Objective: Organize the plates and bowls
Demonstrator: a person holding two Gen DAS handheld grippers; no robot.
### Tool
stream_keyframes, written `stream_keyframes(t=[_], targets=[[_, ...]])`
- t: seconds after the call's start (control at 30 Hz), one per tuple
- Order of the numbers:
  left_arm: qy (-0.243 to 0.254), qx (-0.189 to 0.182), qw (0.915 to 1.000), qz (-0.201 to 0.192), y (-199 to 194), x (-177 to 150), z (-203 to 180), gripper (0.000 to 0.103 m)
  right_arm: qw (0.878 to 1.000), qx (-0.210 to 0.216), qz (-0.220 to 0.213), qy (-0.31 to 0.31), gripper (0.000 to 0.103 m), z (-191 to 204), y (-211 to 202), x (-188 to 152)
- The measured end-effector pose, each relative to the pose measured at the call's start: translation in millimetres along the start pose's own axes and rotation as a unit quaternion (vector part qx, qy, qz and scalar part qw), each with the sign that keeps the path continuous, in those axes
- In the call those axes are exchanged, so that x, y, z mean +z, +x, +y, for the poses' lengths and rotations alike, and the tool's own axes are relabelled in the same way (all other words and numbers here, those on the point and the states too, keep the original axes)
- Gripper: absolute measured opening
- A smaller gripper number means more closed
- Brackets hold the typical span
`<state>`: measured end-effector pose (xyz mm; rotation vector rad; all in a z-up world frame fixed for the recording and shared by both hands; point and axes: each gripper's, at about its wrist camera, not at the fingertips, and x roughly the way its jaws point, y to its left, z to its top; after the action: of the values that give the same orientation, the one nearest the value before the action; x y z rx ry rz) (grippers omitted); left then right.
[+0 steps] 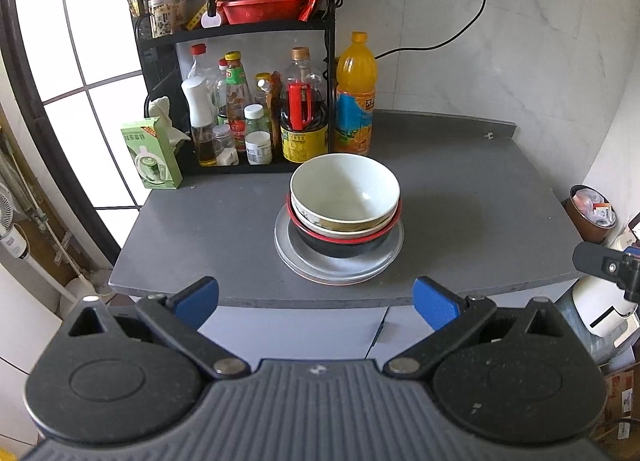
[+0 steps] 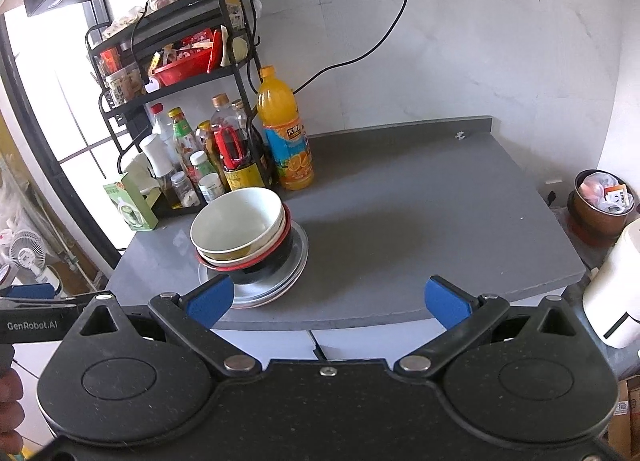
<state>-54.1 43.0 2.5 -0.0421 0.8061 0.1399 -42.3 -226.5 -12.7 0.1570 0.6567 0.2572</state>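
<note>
A stack of dishes stands on the grey counter (image 1: 460, 197): a white bowl (image 1: 345, 189) on top, nested in a second pale bowl, then a red-rimmed black bowl (image 1: 340, 247), all on grey plates (image 1: 340, 271). My left gripper (image 1: 316, 299) is open, hanging in front of the counter's near edge, short of the stack. In the right wrist view the same white bowl (image 2: 236, 221) and plates (image 2: 280, 281) lie ahead to the left. My right gripper (image 2: 328, 301) is open and empty, with its left fingertip (image 2: 210, 299) overlapping the plates' near rim.
A black rack (image 1: 240, 33) of sauce bottles, an orange juice bottle (image 1: 356, 97) and a green box (image 1: 152, 153) stand behind the stack. A power cord (image 2: 360, 53) runs down the wall. A brown bin (image 2: 602, 205) and a white appliance (image 2: 616, 293) sit right of the counter.
</note>
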Motion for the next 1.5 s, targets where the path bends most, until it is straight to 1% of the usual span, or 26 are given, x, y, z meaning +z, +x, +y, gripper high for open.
stream_keyframes(t=[0.3, 0.67, 0.9, 1.5], targets=[[0.009, 0.002, 0.9999, -0.008, -5.1, 0.2, -4.3, 0.103, 1.000, -0.001, 0.002, -0.004, 0.103, 1.2, -4.0, 0.5], [0.011, 0.007, 0.9999, -0.008, -5.2, 1.5, -7.6, 0.103, 1.000, -0.002, 0.007, -0.006, 0.103, 1.0, -2.7, 1.3], [0.007, 0.006, 0.9999, -0.008, -5.0, 3.5, -5.6, 0.103, 1.000, -0.010, 0.004, -0.015, 0.103, 2.2, -2.8, 2.3], [0.000, 0.012, 0.9999, -0.009, -3.9, 6.1, 1.1, 0.103, 1.000, -0.004, -0.001, -0.018, 0.103, 0.9, -4.0, 4.6]])
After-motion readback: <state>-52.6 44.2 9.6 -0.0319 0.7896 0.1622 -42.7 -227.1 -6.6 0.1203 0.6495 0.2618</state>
